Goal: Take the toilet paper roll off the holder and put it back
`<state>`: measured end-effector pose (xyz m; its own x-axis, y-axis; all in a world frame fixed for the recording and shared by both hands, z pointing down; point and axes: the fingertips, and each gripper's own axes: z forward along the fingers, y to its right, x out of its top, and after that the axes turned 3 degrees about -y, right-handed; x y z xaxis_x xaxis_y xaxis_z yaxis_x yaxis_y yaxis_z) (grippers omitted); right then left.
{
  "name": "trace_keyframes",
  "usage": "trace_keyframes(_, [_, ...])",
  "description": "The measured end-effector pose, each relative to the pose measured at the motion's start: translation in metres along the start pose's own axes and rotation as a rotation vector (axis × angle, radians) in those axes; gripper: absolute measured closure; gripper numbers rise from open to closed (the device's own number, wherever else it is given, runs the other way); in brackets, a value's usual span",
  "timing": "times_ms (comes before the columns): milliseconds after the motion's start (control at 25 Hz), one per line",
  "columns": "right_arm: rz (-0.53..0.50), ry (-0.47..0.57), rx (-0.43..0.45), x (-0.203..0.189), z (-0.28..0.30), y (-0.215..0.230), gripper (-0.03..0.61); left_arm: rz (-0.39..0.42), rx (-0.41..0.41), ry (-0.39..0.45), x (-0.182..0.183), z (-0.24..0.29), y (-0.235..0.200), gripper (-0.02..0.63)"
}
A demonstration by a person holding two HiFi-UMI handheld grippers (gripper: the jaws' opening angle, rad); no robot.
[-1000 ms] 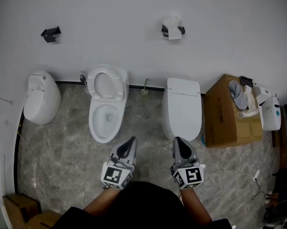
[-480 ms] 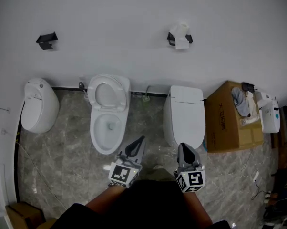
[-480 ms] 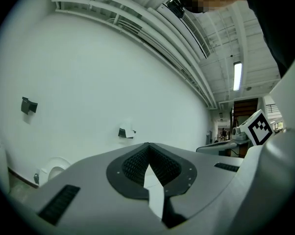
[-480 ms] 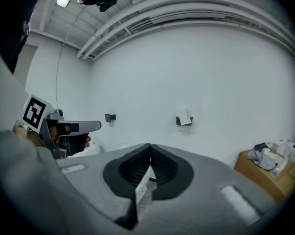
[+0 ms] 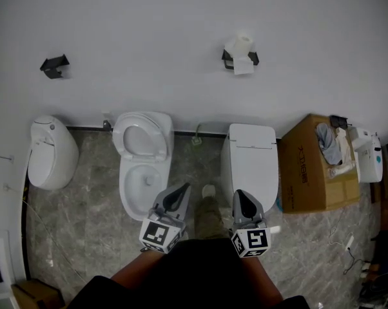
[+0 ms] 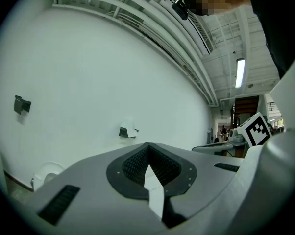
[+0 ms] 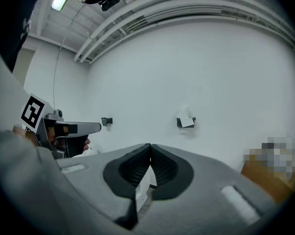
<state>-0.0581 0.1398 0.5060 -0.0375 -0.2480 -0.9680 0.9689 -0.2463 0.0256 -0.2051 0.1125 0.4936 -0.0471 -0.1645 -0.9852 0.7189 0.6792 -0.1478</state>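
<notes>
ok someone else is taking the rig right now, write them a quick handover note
Left gripper: shut, empty. Right gripper: shut, empty. Both are held low, well short of the wall.
Toilet paper roll: on its black holder on the wall, above the closed toilet, with a sheet hanging down.
Done: nothing yet.
Left: go up to the wall, take the roll off the holder, then put it back.

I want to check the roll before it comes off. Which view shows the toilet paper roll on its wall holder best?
The head view: the toilet paper roll stands out sharply on its black holder, a sheet hanging down. In both gripper views it is a small, soft pale shape that nearly blends into the wall.
</notes>
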Motion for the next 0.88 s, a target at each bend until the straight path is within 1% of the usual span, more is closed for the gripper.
trace_keyframes(200, [0.021, 0.025, 0.017, 0.011, 0.067, 0.048, 0.58, 0.022, 0.002, -0.012, 0.008, 0.073, -0.023, 0.6])
trace_keyframes(280, [0.032, 0.024, 0.011, 0.022, 0.098, 0.075, 0.58, 0.031, 0.003, -0.02, 0.014, 0.111, -0.034, 0.6])
trace_keyframes(400, [0.044, 0.031, 0.006, 0.042, 0.136, 0.112, 0.58, 0.021, 0.013, -0.033, 0.025, 0.165, -0.051, 0.6])
trace_keyframes(560, [0.045, 0.031, 0.017, 0.063, 0.178, 0.156, 0.58, 0.011, 0.019, -0.025, 0.042, 0.237, -0.069, 0.6])
trace_keyframes(680, [0.056, 0.032, 0.016, 0.074, 0.208, 0.191, 0.58, 0.006, -0.003, -0.037, 0.06, 0.295, -0.076, 0.598])
trace_keyframes(880, [0.07, 0.017, 0.026, 0.078, 0.245, 0.233, 0.58, 0.014, 0.004, -0.017, 0.075, 0.373, -0.095, 0.598])
